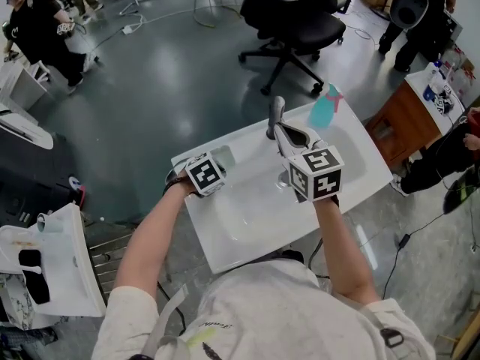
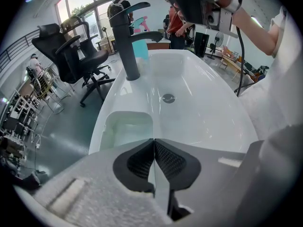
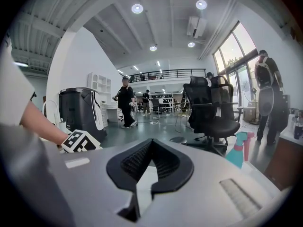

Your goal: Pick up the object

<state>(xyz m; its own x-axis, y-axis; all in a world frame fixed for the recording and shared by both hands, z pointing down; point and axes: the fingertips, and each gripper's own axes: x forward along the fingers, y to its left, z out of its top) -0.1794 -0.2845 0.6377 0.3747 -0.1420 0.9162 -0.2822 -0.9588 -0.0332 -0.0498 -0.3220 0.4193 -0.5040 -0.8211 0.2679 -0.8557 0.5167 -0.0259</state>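
White sink [image 1: 247, 216], grey tap [image 1: 276, 115], teal spray bottle [image 1: 324, 111], black-and-white squares on left gripper [image 2: 154, 145]

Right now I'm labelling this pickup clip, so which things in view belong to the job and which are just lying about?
Job: left gripper, shut; clear container just beyond its jaws, likely the object; right gripper, shut, empty.
Lying about: faucet; teal spray bottle; office chair.
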